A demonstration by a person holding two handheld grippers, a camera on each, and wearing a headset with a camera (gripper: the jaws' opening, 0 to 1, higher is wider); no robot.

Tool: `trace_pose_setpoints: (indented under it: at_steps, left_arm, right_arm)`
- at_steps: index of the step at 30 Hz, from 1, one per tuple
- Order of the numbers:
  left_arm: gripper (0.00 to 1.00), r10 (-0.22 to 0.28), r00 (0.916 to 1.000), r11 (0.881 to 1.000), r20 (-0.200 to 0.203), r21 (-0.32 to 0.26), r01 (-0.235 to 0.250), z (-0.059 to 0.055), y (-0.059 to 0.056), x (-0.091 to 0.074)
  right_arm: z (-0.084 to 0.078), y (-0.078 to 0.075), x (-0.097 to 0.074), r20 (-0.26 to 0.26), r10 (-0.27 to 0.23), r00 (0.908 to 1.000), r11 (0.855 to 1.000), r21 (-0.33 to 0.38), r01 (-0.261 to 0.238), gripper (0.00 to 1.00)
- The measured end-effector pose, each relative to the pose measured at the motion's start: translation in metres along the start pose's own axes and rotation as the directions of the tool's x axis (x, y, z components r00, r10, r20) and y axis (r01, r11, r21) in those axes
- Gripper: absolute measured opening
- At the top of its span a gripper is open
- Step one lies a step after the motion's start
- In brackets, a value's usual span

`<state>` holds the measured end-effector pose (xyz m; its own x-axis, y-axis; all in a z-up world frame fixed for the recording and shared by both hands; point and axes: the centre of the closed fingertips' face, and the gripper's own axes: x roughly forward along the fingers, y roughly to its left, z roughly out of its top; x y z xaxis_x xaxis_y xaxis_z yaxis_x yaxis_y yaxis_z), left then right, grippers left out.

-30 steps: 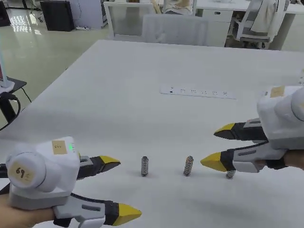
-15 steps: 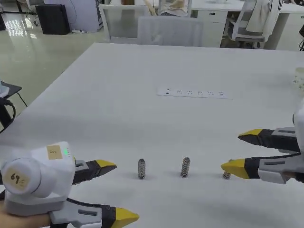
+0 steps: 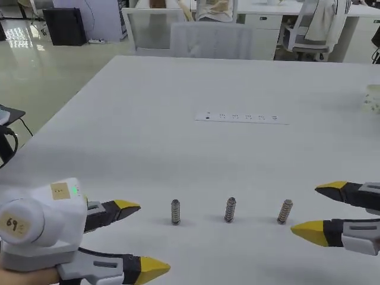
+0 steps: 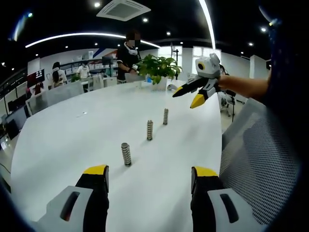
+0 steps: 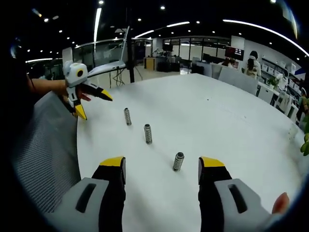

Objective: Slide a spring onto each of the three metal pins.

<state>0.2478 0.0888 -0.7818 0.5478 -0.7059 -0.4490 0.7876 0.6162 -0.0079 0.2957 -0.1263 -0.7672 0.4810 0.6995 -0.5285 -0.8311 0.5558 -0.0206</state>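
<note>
Three springs stand upright in a row on the white table point(image 3: 196, 154), each on a pin: the left spring point(image 3: 175, 212), the middle spring point(image 3: 230, 210) and the right spring point(image 3: 285, 212). My left gripper point(image 3: 135, 236) is open at the near left, its yellow tips left of the row, holding nothing. My right gripper point(image 3: 320, 209) is open at the near right, just right of the right spring, empty. The left gripper view shows the row receding from the nearest spring point(image 4: 126, 154). In the right gripper view the nearest spring point(image 5: 178, 161) stands between the jaws' line, ahead of them.
A white power strip point(image 3: 241, 117) lies flush in the table's middle. Chairs point(image 3: 209, 40) stand beyond the far edge. A pale object point(image 3: 372, 98) sits at the right edge. A potted plant point(image 4: 157, 71) stands on the table's far end in the left gripper view.
My right gripper has drawn back to the right, away from the right spring, which now stands in full view. The left gripper has stayed low at the near left.
</note>
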Motion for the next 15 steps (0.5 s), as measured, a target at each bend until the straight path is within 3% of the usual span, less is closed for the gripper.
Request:
trace_pose_setpoints:
  at_steps: [5, 15]
  left_arm:
    - [0.66, 0.014, 0.9998, 1.0, 0.016, -0.024, -0.013, 0.0008, 0.0042, -0.0015]
    - [0.7, 0.035, 0.9988, 0.998, 0.033, -0.057, -0.033, 0.0017, 0.0096, -0.003]
  right_arm:
    - [-0.0082, 0.0022, -0.0011, -0.006, 0.001, 1.0, 1.0, 0.009, -0.001, 0.61]
    - [-0.009, 0.0015, -0.0052, 0.008, -0.008, 0.9999, 1.0, 0.025, 0.008, 0.63]
